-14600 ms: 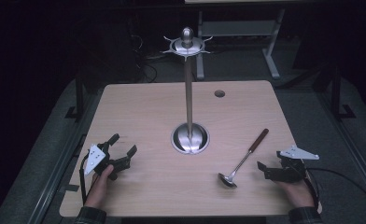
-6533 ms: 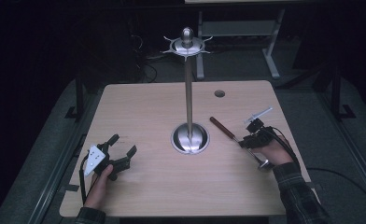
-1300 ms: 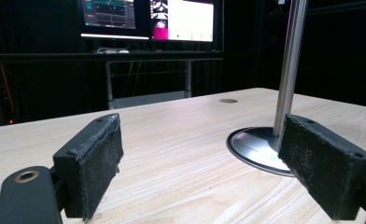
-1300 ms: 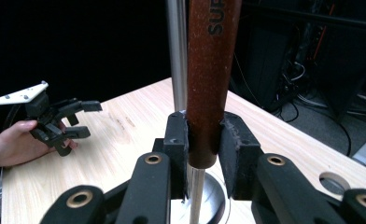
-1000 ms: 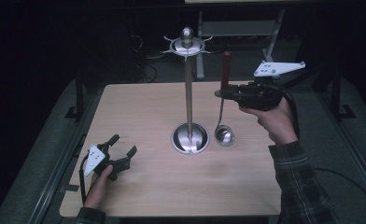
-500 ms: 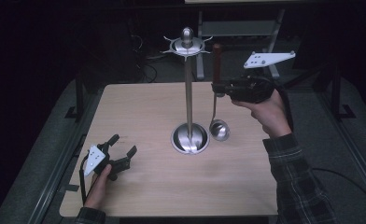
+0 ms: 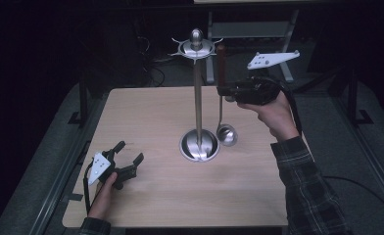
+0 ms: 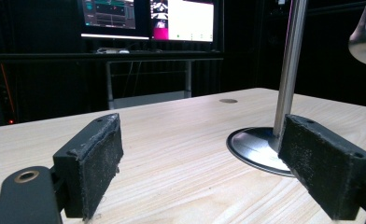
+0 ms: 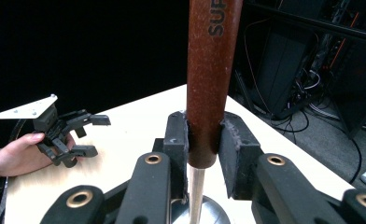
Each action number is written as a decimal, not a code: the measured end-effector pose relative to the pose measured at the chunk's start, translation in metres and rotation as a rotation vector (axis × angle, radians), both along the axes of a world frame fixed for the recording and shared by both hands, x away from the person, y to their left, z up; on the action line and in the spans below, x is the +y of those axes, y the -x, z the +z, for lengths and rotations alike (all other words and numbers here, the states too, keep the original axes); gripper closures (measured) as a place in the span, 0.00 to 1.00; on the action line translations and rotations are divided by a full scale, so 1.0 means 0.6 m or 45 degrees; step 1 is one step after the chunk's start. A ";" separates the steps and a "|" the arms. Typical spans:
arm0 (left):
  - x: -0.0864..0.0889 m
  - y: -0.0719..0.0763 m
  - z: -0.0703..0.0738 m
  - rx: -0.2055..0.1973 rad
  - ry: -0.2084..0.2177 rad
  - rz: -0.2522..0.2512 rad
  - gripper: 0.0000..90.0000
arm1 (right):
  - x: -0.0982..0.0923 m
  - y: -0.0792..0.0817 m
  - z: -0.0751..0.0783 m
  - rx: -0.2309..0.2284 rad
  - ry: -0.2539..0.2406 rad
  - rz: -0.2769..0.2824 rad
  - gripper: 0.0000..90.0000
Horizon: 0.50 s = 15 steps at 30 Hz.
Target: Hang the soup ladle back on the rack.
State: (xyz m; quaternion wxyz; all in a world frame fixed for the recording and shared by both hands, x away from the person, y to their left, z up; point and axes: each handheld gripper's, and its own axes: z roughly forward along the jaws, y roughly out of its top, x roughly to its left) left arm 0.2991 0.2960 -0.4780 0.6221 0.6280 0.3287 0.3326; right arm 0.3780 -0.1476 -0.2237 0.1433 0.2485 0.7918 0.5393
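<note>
A steel ladle with a brown handle hangs upright above the table, bowl down. My right gripper is shut on that handle, just right of the tall steel rack pole; in the right gripper view the gripper clamps the handle's lower end. The rack's hooked top ring is level with the handle's tip. The rack's round base rests mid-table, with the ladle bowl beside it. My left gripper rests open on the table at front left, nothing between its pads.
The wooden table has a small round hole near its far side. Monitors glow on a desk beyond the table in the left gripper view. Cables and metal frames stand behind the table.
My right gripper has carried the ladle up and leftward, closer to the rack pole, with the handle's tip now near the hooked ring. The left gripper has stayed put.
</note>
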 end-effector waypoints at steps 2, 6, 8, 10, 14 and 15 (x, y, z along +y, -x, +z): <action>0.000 0.000 0.000 0.000 -0.001 -0.001 0.15 | 0.004 -0.002 -0.001 0.003 0.005 0.000 0.81; 0.000 0.000 0.000 0.000 -0.001 -0.002 0.15 | 0.010 -0.005 -0.004 0.008 0.011 0.006 0.81; 0.000 0.000 0.000 0.000 -0.001 -0.002 0.15 | 0.012 -0.006 -0.005 0.011 0.014 0.007 0.81; 0.000 0.000 0.000 -0.001 -0.001 -0.002 0.15 | 0.014 -0.007 -0.006 0.010 0.016 0.007 0.81; 0.000 0.000 0.000 0.000 -0.001 -0.002 0.15 | 0.015 -0.008 -0.008 0.016 0.012 0.004 0.81; 0.000 0.000 0.000 0.000 0.000 -0.002 0.15 | 0.015 -0.008 -0.009 0.015 0.012 0.005 0.80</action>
